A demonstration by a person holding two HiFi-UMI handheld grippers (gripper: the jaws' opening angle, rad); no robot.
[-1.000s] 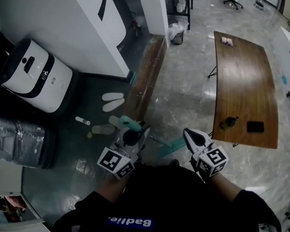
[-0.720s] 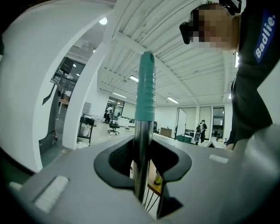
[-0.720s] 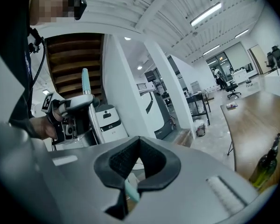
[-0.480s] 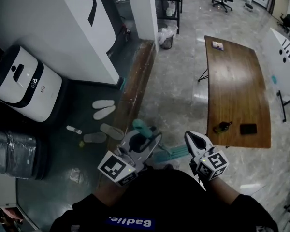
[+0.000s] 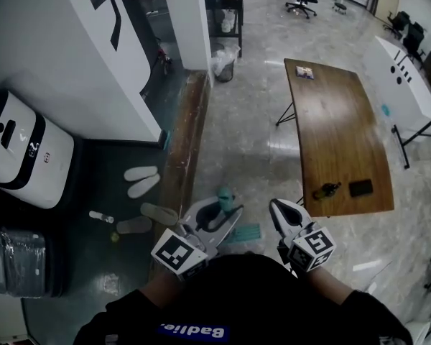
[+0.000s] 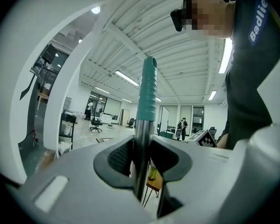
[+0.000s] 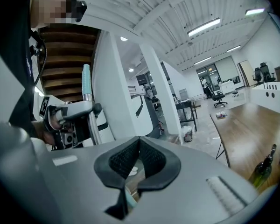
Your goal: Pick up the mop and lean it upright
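The mop has a metal pole (image 6: 142, 157) with a ribbed teal grip (image 6: 148, 92) at its top. My left gripper (image 6: 141, 161) is shut on the pole just below the grip, which stands nearly upright. In the head view the teal grip (image 5: 225, 197) pokes up out of the left gripper (image 5: 214, 218), and the teal mop head (image 5: 244, 233) lies on the floor near my body. My right gripper (image 5: 279, 208) hangs just right of the mop, apart from it, pads together and empty. The right gripper view shows the left gripper (image 7: 70, 113) clamped on the pole (image 7: 92, 125).
A long wooden table (image 5: 337, 121) stands to the right, with a bottle (image 5: 325, 190) and a dark phone (image 5: 360, 187) near its front end. A white pillar (image 5: 190, 20), a wooden ledge (image 5: 179, 149), slippers (image 5: 140, 172) and a white machine (image 5: 18, 157) lie to the left.
The mop handle has risen more upright in my left gripper, and the mop head has slid closer to my body. My right gripper has kept its place beside it.
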